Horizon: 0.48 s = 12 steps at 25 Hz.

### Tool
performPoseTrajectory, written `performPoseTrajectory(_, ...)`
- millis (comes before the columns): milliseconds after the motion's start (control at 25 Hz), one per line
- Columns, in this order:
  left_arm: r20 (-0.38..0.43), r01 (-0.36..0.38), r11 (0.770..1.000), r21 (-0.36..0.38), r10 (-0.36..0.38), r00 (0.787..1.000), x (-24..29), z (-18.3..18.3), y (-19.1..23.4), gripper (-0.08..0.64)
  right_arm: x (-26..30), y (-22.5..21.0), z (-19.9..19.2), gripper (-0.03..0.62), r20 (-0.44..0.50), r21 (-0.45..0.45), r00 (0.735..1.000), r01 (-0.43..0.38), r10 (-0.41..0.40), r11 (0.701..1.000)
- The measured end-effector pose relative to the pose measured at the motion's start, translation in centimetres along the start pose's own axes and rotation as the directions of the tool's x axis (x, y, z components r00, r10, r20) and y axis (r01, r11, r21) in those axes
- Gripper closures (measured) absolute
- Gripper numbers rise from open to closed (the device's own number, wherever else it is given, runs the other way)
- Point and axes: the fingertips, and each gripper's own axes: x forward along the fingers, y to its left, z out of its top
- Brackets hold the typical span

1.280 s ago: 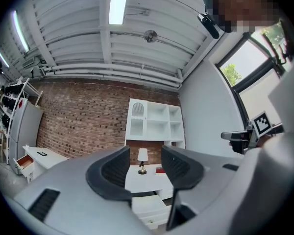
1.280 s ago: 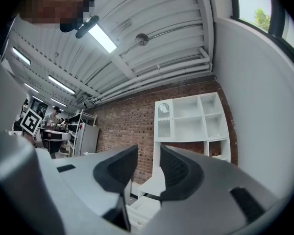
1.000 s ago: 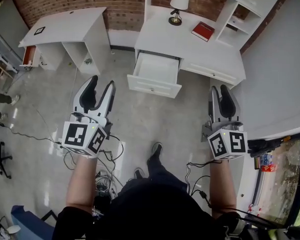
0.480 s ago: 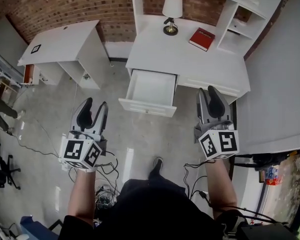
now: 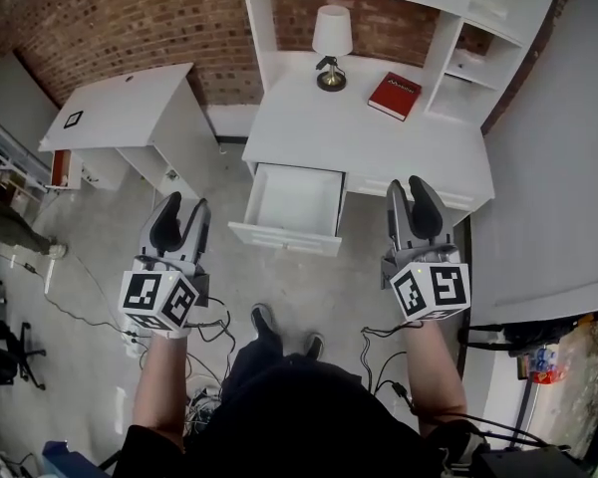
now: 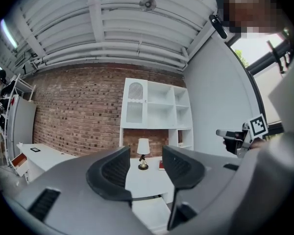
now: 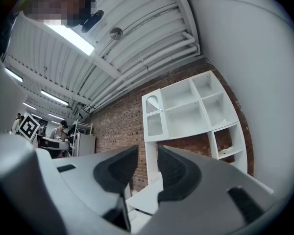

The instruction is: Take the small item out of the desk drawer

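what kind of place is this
Probably a lab mocked up as a study: a white desk with lamp, book and open drawer against a brick wall, loose cables on the floor.

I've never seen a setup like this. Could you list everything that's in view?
Desk: one, white, against the brick wall.
Drawer: one, white, pulled open; no item visible inside.
Lamp: one, white shade, back of the desk.
Book: one, red, on the desk beside the lamp.
Side table: one, white, at picture left.
Cables: several, black, on the floor.
Left tool: one, grey, jaws apart, empty.
Right tool: one, grey, jaws apart, empty.
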Motion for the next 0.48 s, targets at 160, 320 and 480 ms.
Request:
performPoseTrajectory(160,0.026,0.010,1.000,-0.013,-0.010,1.000,1.8,0.9,0.3,0.364,0.5,-1.2,0.9,0.468,0.024,-0.021,1.000,0.014,-0.013,1.000)
performPoseTrajectory(320,0.039,0.020,0.999,-0.025,-0.019,0.999,4.0,0.8,1.0,0.364,1.4,-2.1,0.9,0.474,0.017,-0.043,0.999,0.033,-0.032,0.999)
performPoseTrajectory(480,0.041,0.040,0.998,-0.048,-0.038,0.998,6.5,-0.1,1.8,0.364,2.8,-3.0,0.3,0.474,-0.008,-0.060,0.998,0.056,-0.057,0.997)
